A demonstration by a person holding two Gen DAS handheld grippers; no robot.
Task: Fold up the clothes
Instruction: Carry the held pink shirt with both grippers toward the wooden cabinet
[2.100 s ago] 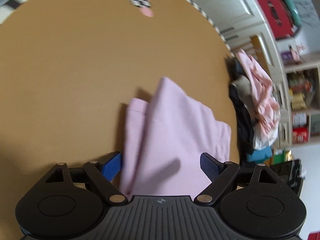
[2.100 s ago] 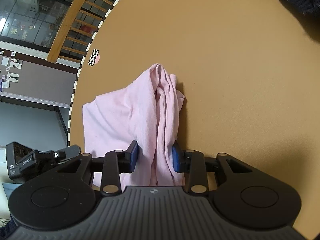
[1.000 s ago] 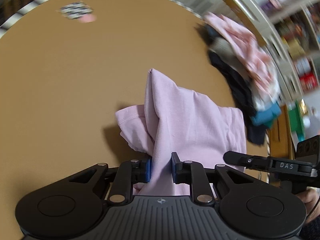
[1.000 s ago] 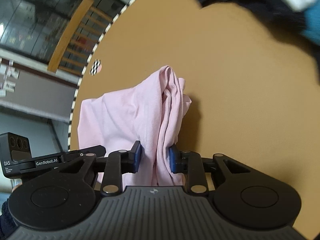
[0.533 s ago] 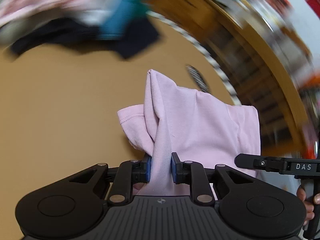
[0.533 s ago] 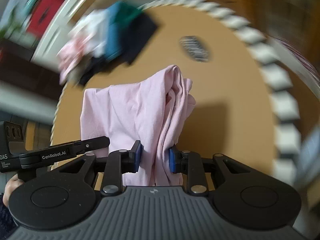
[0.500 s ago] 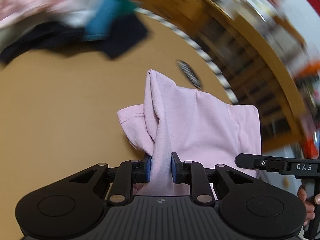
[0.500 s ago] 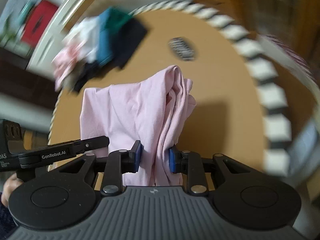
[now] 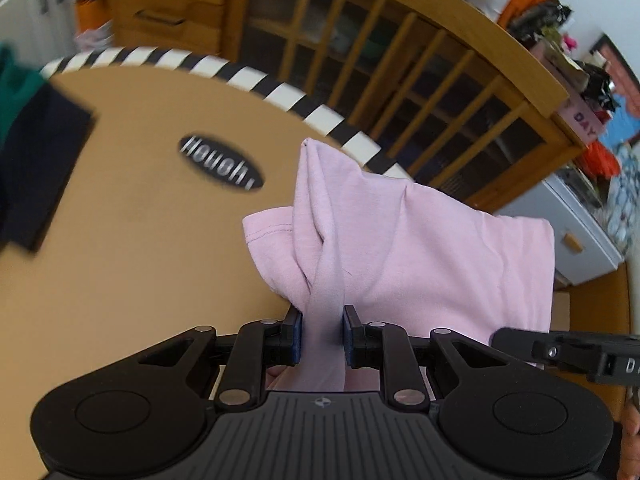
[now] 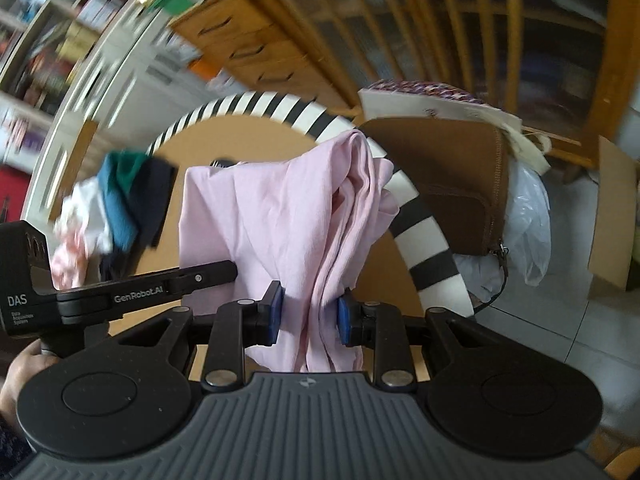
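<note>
While clamped, pink garment [image 9: 420,248] between hand-held grippers [image 9: 320,334]

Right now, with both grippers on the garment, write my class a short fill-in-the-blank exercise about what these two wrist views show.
1. Both grippers are shut on a ____ T-shirt.
2. The round table's edge is striped black and ____.
3. In the right wrist view, a ____ bag stands beyond the table.
4. The left gripper pinches a ____ fold of cloth.

Missing words: pink; white; brown; twisted
</note>
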